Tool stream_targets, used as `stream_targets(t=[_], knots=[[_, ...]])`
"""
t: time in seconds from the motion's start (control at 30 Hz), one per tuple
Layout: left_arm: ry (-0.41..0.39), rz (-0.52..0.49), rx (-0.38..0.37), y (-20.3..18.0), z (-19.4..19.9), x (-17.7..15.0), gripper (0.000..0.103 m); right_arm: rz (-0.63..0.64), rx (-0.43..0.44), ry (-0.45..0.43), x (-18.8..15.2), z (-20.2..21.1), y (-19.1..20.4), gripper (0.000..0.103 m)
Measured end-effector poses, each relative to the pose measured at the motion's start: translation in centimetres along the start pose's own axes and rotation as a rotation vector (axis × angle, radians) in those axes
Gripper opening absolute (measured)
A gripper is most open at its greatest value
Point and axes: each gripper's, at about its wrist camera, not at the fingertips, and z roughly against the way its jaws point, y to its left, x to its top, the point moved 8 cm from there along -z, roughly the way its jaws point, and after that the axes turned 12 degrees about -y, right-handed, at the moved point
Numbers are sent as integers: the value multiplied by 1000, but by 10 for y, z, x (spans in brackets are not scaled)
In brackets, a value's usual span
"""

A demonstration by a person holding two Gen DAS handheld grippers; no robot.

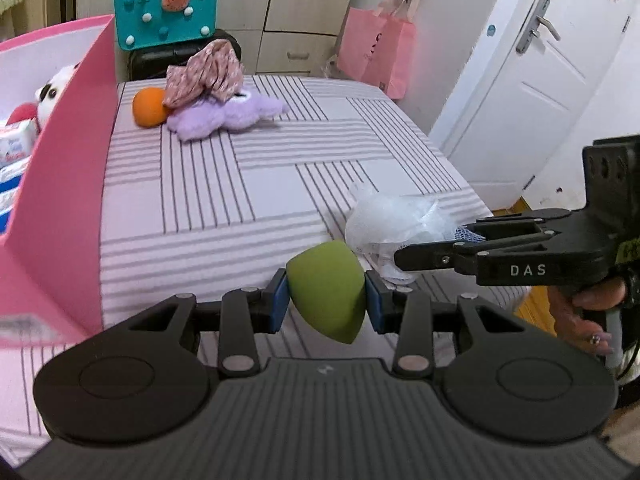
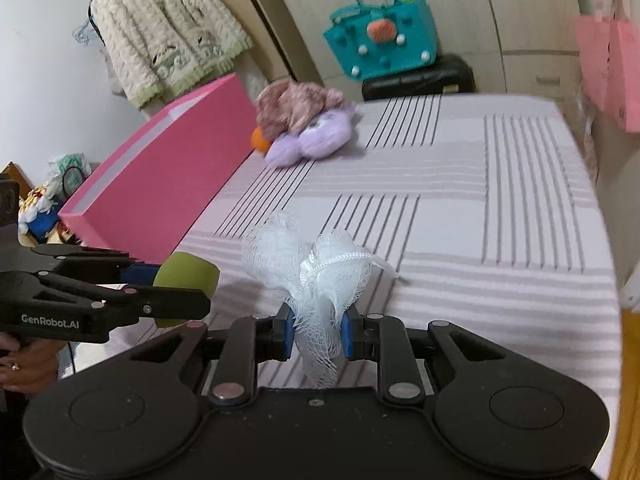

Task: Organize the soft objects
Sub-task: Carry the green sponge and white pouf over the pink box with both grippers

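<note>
2 soft loads: left gripper pinching smooth green sponge, right gripper gripping frilly white mesh pouf.

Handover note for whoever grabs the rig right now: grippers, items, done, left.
Left gripper: shut on green makeup sponge.
Right gripper: shut on white mesh bath pouf.
Both held over the near end of the striped bed.
Pink storage box at the bed's left already holds a panda plush and tissue packs.
Left on the bed's far end: orange ball, purple plush, floral cloth.
</note>
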Motion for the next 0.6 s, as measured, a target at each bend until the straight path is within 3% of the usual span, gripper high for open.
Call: stream_targets(t=[0.6], knots=[[92,73,-57,34,71,-17,39,29,139,118,-9,7,82,26]])
